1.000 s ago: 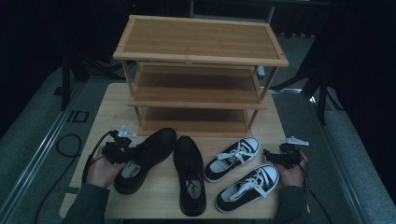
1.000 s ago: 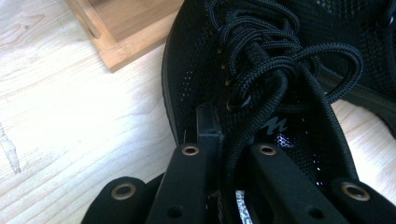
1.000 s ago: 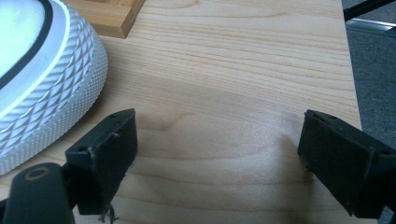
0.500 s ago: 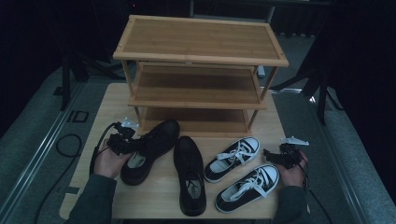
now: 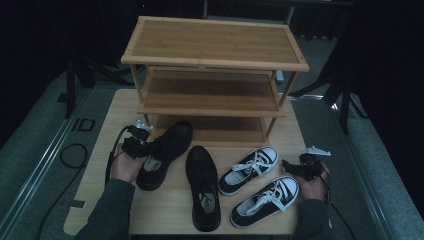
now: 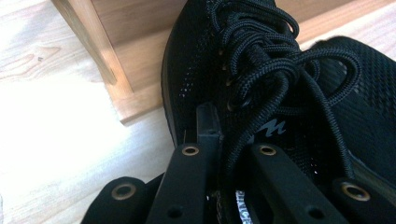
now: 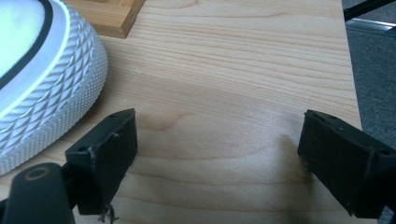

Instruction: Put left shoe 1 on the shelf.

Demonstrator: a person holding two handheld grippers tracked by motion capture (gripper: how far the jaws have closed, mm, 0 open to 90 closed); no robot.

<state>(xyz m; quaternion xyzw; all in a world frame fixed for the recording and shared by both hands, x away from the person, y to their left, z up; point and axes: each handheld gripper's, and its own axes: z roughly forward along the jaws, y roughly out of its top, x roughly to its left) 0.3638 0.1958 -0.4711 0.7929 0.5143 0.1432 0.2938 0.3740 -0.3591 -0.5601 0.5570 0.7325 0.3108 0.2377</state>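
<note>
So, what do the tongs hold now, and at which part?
The left tongs grip the black shoe at its side collar, beside the laces. The right tongs are open, holding nothing.

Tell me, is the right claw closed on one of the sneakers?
No, the right claw stands wide open over the bare table, with the sneaker's white toe beside it.

Dark studio: black curtains [image 5: 45, 45], stands [image 5: 345, 95], floor cables [image 5: 67, 155]

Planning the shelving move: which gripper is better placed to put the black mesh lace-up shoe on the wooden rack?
Left. The left gripper grips the black mesh lace-up shoe beside the wooden rack; the right gripper is open.
</note>
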